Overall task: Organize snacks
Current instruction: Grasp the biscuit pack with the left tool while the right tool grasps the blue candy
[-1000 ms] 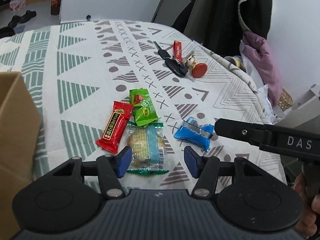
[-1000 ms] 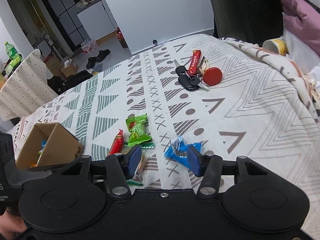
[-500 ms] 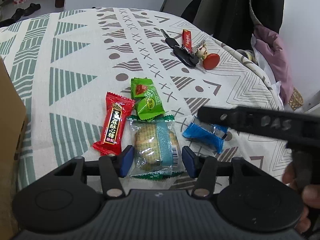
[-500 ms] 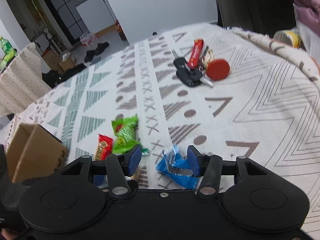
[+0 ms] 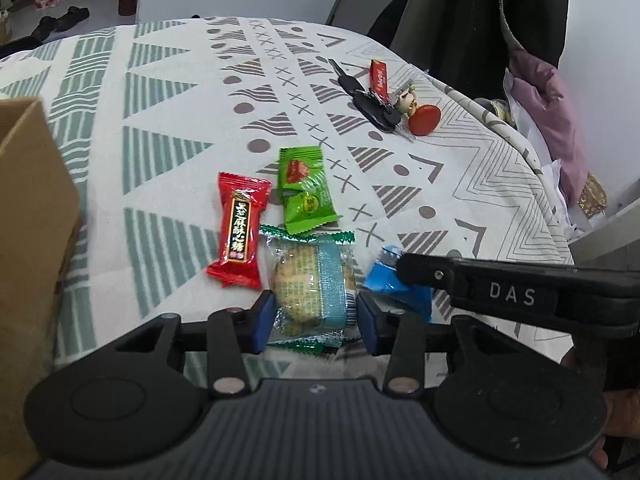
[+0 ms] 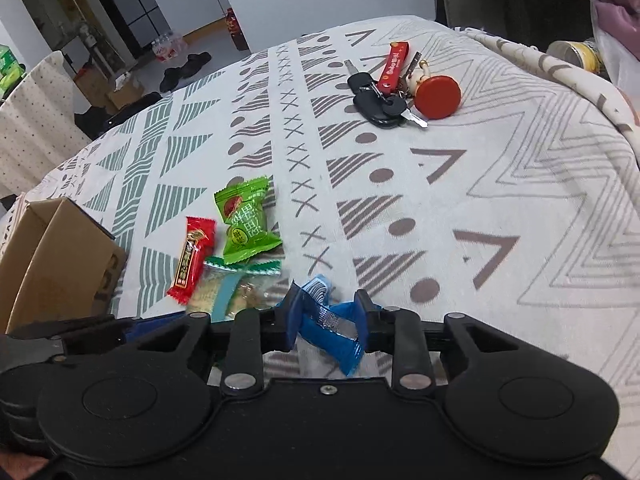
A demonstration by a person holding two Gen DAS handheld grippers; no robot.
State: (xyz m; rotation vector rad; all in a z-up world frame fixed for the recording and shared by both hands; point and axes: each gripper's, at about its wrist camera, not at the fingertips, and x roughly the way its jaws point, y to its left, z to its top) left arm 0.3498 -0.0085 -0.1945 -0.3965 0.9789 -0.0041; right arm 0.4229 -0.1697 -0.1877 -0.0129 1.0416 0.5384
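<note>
I'm holding the left tongs (image 5: 316, 316) open over the desk (image 5: 168, 100), its blue pads on either side of the clear cracker pack (image 5: 310, 280); the pads are close to the wrapper, but I can't tell if they're touching it, so no grip showing. I'm holding the right tongs (image 6: 326, 320) around the blue snack (image 6: 332, 326), pads pressing the crumpled wrapper from both sides, partly closed on it. In the left view the right tongs' black arm is lying across the blue snack (image 5: 384, 280), hiding most of it.

The red candy (image 5: 239, 230) is lying just left of the cracker pack, and the green candy (image 5: 306, 190) is sitting just beyond the pack, its near edge touching or overlapping the pack's green seal. All four snacks are clustered at the near edge of the patterned cloth. The cardboard box (image 6: 52, 256) is standing open at the left, near the red candy (image 6: 194, 258) but apart from it. A key bunch (image 6: 384, 92) with a red strap and a red round tag is lying well apart, farther up the desk.
</note>
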